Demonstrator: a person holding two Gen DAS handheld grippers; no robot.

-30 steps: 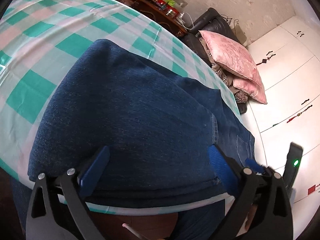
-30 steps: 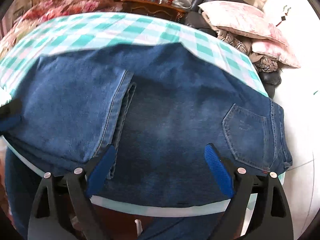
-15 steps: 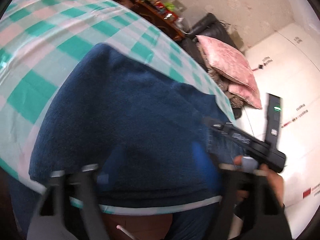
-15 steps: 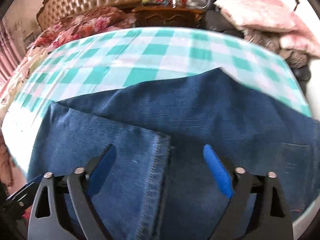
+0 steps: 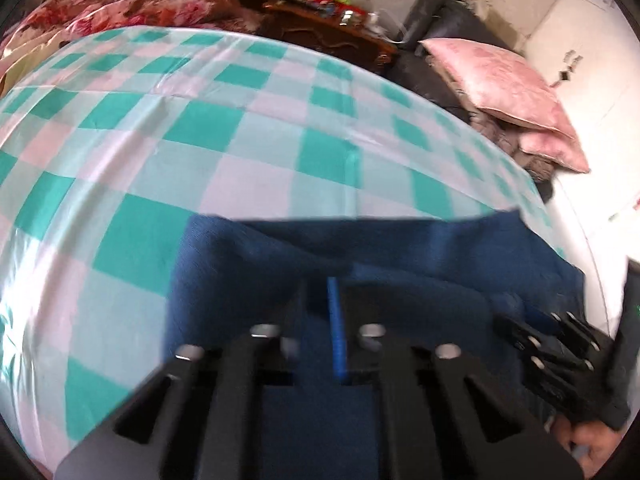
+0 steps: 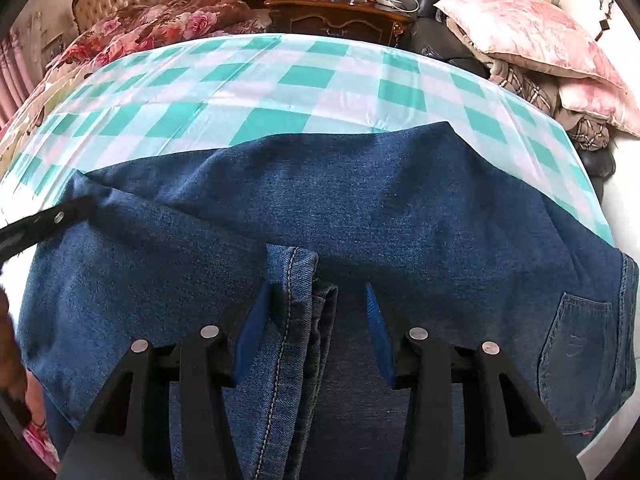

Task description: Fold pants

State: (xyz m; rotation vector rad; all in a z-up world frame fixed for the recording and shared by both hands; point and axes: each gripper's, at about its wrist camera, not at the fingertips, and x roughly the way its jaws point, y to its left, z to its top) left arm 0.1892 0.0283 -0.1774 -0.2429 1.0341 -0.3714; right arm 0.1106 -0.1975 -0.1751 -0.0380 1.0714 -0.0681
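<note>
Dark blue jeans (image 6: 360,200) lie folded on a green-and-white checked cloth (image 6: 280,80), with a back pocket (image 6: 576,352) at the right. My right gripper (image 6: 316,292) points down at a stitched leg hem (image 6: 296,280) that stands between its closing jaws. The left pad is at the hem and the right pad is still clear of it. My left gripper (image 5: 326,292) is shut on the jeans (image 5: 440,248) near their far edge. In the right wrist view it (image 6: 80,206) pinches the puckered left corner. The right gripper (image 5: 560,344) shows at the lower right of the left wrist view.
Pink pillows (image 6: 540,40) are piled on a dark chair to the right of the table. A wooden nightstand (image 6: 340,12) with small bottles stands behind it. A bed with a floral quilt (image 6: 160,20) is at the back left. Bare checked cloth (image 5: 200,140) lies beyond the jeans.
The left gripper went from wide open to shut and moved across the jeans toward their far corner. The right gripper shifted left over the leg hem, and its jaws narrowed around it.
</note>
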